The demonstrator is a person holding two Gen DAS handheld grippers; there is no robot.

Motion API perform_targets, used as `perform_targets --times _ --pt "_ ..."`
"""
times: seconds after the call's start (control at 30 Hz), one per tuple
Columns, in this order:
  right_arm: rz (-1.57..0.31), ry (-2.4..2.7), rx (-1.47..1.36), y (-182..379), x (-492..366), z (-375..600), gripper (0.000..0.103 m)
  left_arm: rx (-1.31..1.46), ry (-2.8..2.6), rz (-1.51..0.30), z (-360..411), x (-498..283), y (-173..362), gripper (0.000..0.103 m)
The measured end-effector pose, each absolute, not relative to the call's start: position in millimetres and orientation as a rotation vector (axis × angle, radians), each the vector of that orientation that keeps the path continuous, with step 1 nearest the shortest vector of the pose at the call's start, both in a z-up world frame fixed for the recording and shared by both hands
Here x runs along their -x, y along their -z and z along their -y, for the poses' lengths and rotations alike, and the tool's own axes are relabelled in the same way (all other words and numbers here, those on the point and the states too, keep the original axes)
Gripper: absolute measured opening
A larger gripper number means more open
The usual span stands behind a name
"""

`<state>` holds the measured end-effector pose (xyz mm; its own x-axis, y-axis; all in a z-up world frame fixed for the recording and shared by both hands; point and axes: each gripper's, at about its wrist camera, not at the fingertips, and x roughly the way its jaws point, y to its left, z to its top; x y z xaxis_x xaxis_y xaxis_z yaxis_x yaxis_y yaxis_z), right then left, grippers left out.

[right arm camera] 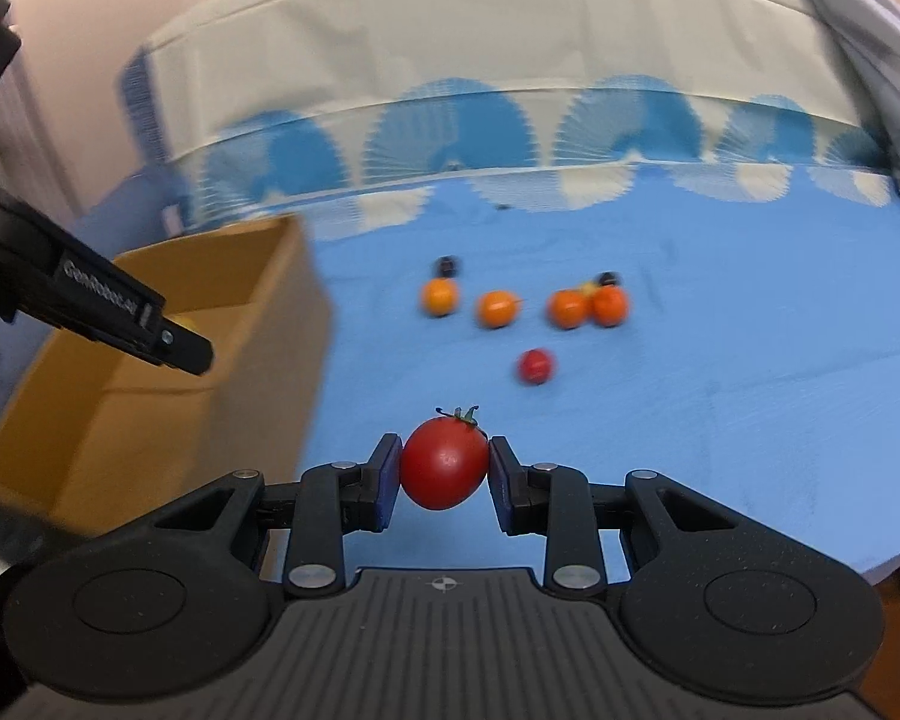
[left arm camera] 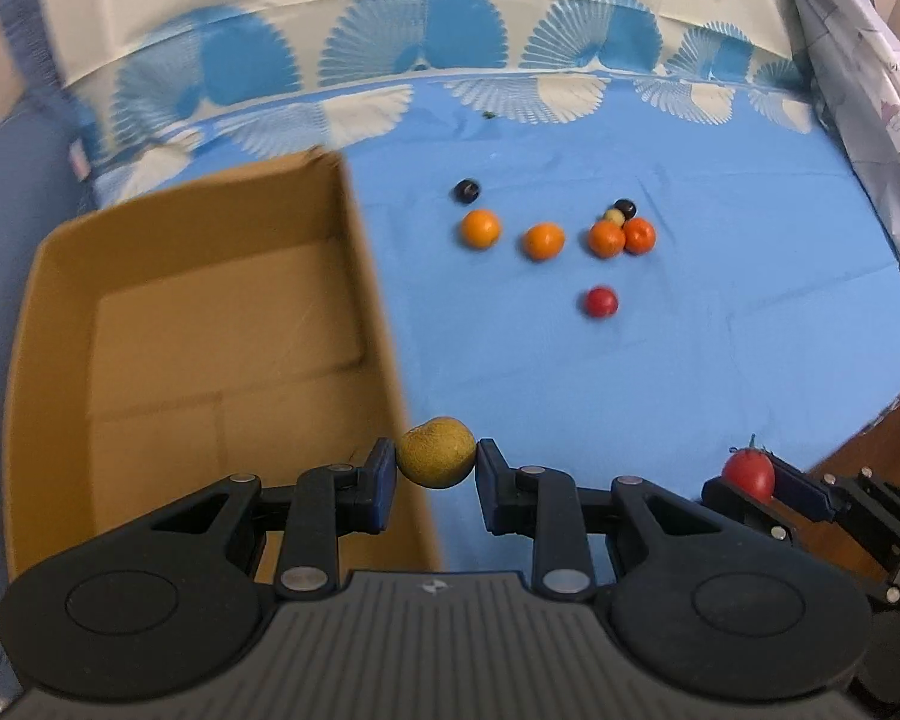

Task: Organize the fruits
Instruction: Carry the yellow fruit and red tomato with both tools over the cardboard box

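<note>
The blue cloth (left arm camera: 720,360) is covering the work surface, with its fan-patterned border (left arm camera: 414,36) running along the far edge. The cardboard box (left arm camera: 66,312) is sitting open on the left side of the cloth, and its visible floor is showing only bare flaps. The left gripper (left arm camera: 436,471) is gripping a yellow-green fruit (left arm camera: 436,452) between its blue pads (left arm camera: 383,468), both pads pressing against the fruit's sides; the fruit is hanging over the box's right wall (left arm camera: 384,330), at the boundary between box and cloth. The right gripper (right arm camera: 444,477) is clamping a red tomato (right arm camera: 444,462) with a green stem, both pads touching the tomato, above the near part of the cloth to the right of the box. Farther back on the cloth, four orange fruits (left arm camera: 544,240) are lying in a rough row, the two rightmost touching each other. A small red fruit (left arm camera: 601,302) is lying alone in front of that row. One dark fruit (left arm camera: 467,191) is resting just behind the leftmost orange, and a second dark fruit (left arm camera: 625,207) is sitting beside a small pale fruit (left arm camera: 613,216) behind the right-hand pair.
</note>
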<state>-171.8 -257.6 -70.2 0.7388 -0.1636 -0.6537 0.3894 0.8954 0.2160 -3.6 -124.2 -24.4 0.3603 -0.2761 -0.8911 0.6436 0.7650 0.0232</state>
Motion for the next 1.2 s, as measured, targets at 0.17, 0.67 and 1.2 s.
perform_targets --times 0.17,0.67,1.2 --pt "-0.679 0.230 -0.332 49.5 184.3 208.7 0.033 -0.331 0.577 -1.037 60.3 34.8 12.8 0.032" --pt "-0.689 0.060 -0.197 15.7 189.9 104.7 0.033 -0.178 0.474 -0.980 -60.1 69.1 -7.8 0.032" --pt "-0.704 0.047 -0.137 6.7 158.2 94.4 0.033 -0.132 0.416 -0.971 -87.4 38.2 -5.2 0.032"
